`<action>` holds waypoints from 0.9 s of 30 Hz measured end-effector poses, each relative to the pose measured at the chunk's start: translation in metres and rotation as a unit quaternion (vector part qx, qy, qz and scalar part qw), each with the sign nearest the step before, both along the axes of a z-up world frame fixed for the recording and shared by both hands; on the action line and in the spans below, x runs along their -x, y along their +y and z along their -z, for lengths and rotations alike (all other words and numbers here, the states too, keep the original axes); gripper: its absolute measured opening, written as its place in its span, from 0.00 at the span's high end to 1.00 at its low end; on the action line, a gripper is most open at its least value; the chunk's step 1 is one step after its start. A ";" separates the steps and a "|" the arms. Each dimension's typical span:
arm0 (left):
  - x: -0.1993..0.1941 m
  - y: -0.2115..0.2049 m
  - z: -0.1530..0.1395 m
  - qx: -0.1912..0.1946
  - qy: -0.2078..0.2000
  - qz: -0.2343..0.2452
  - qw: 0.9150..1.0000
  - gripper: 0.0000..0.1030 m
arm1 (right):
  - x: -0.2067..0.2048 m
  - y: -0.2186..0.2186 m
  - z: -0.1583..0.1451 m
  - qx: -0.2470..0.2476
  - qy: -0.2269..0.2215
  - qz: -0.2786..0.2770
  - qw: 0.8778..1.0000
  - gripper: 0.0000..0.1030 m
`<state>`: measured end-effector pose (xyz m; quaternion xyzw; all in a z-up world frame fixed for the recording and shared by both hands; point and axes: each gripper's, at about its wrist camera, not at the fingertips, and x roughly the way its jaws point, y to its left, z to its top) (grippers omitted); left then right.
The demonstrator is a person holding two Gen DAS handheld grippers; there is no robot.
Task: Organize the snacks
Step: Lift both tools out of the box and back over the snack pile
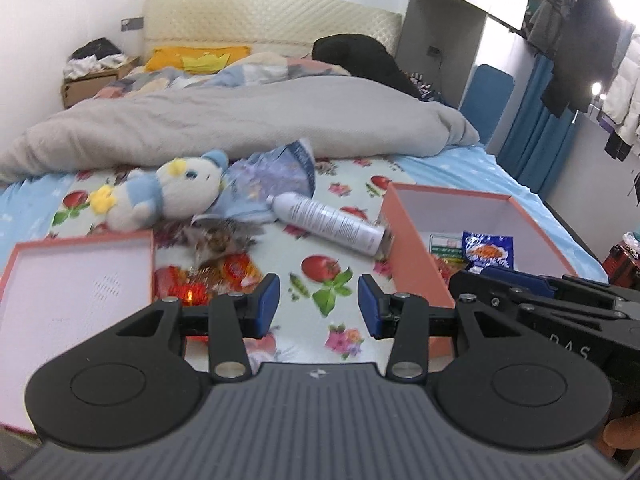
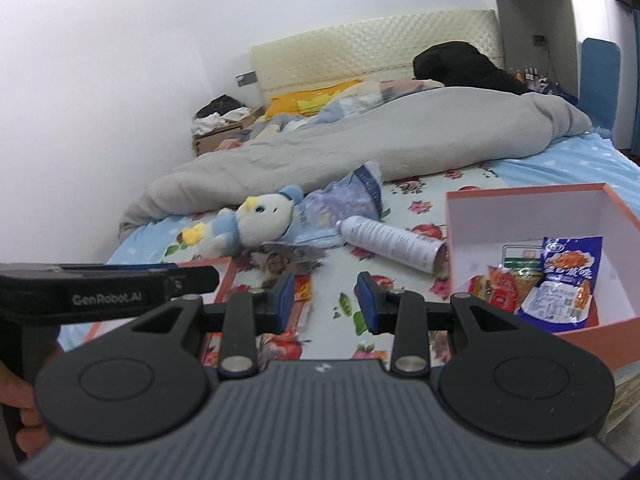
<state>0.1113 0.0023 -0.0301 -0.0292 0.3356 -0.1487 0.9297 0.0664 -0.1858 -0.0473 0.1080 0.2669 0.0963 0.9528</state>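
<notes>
My left gripper point(image 1: 319, 306) hovers open above the flowered bedsheet, nothing between its blue pads. Just left of it lie red and orange snack packets point(image 1: 236, 272), with a brown packet point(image 1: 216, 240) behind them. An orange box point(image 1: 404, 248) stands to the right and holds a blue snack packet point(image 1: 488, 250). My right gripper point(image 2: 326, 300) is also open and empty over the sheet. Beside it on the right, the orange box point(image 2: 520, 200) holds a blue packet point(image 2: 568, 280) and a red packet point(image 2: 500, 284). An orange packet point(image 2: 302, 288) shows behind its left finger.
The box lid point(image 1: 80, 280) lies upturned at the left. A white spray can point(image 1: 332, 222) lies on its side next to the box. A blue-and-white plush toy point(image 1: 168, 192) and a crumpled pale blue bag point(image 1: 272, 176) sit further back, before a grey quilt point(image 1: 240, 120).
</notes>
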 end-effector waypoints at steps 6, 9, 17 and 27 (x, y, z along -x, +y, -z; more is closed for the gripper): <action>0.015 0.014 0.022 -0.003 0.013 -0.011 1.000 0.52 | 0.008 0.013 0.018 0.002 0.012 -0.013 1.000 0.63; 0.018 0.020 0.031 -0.006 0.016 -0.017 1.000 0.52 | 0.009 0.021 0.024 0.006 0.012 -0.024 1.000 0.63; 0.019 0.038 0.058 0.010 0.035 -0.032 0.999 0.52 | 0.010 0.035 0.049 0.011 0.029 -0.044 0.999 0.63; 0.008 0.057 0.085 0.017 0.063 -0.053 0.997 0.52 | 0.009 0.058 0.071 0.034 0.046 -0.072 0.996 0.63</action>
